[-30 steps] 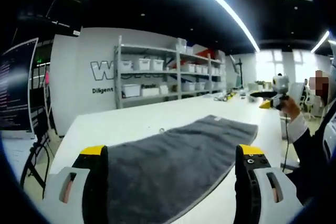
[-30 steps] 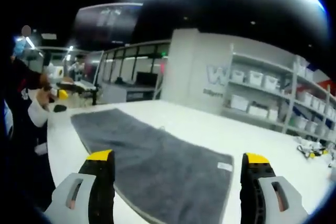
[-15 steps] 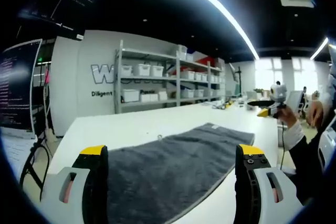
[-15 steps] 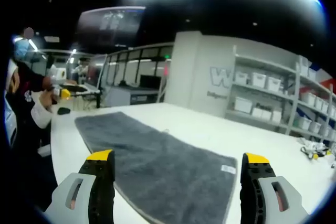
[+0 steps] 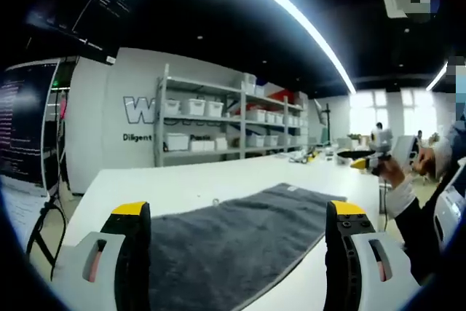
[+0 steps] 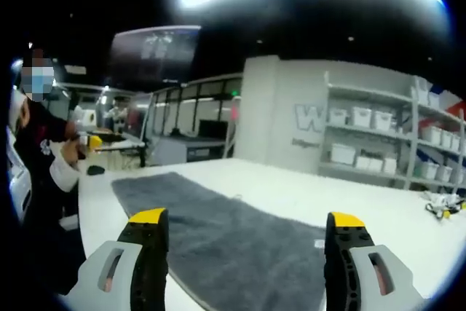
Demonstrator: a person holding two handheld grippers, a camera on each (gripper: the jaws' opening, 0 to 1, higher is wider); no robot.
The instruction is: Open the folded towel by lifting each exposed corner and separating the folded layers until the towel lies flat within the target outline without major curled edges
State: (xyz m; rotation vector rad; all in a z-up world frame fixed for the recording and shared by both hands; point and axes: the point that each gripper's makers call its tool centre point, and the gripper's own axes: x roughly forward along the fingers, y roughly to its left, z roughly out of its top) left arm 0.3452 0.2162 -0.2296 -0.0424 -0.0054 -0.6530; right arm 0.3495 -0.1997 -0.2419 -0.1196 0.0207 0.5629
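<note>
On white table [image 5: 189, 180]: grey towel [image 5: 240, 242] spread long & flat, both grippers above it, empty.

We find left gripper [image 5: 237, 253] and right gripper [image 6: 244, 260] w/ jaws spread wide, nothing pinched. Towel [image 6: 233, 245] looks soft, light, limp; we judge it'll sag & drag when lifted, so take it at a corner or hem, e.g. near the small label [image 6: 319, 243] on the right edge. Shelving w/ bins [image 5: 218, 125] stands far off, well apart. Person's hand [image 5: 397, 172] at far right; no obstruction on cloth.

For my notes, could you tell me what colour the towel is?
The towel is dark grey, clearest in the left gripper view.
</note>
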